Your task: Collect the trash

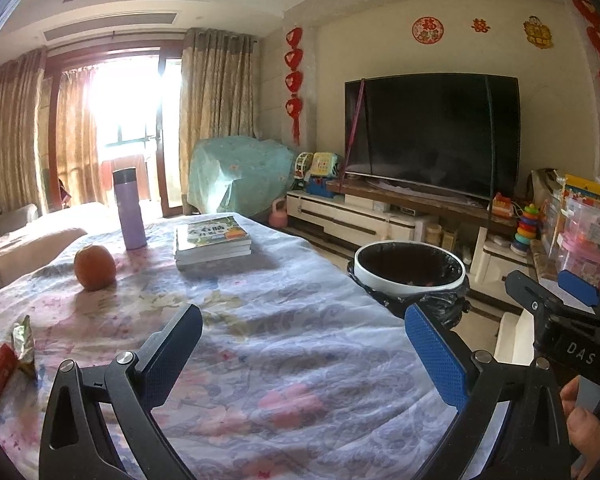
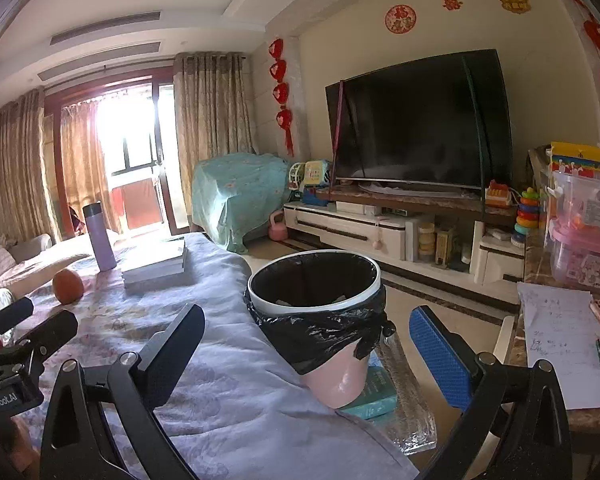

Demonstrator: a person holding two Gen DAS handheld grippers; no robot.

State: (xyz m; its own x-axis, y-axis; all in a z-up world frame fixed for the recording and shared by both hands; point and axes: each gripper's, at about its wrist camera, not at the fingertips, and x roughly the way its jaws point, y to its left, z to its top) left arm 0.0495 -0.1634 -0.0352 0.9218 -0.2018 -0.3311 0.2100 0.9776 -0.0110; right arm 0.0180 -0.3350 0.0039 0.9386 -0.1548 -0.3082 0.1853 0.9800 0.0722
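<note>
A pink trash bin (image 2: 334, 376) with a white rim and black liner stands beside the table's right edge; it also shows in the left wrist view (image 1: 410, 270). Crumpled snack wrappers (image 1: 8, 354), red and green-silver, lie on the floral tablecloth (image 1: 260, 340) at the far left. My left gripper (image 1: 300, 344) is open and empty above the table, wrappers to its left. My right gripper (image 2: 306, 348) is open and empty, in front of the bin, and it also shows at the right edge of the left wrist view (image 1: 552, 292).
An orange (image 1: 95, 267), a purple flask (image 1: 129, 209) and a stack of books (image 1: 212, 240) sit on the far part of the table. A TV (image 1: 432, 136) on a low cabinet stands behind the bin. A side table with papers (image 2: 560, 340) is at the right.
</note>
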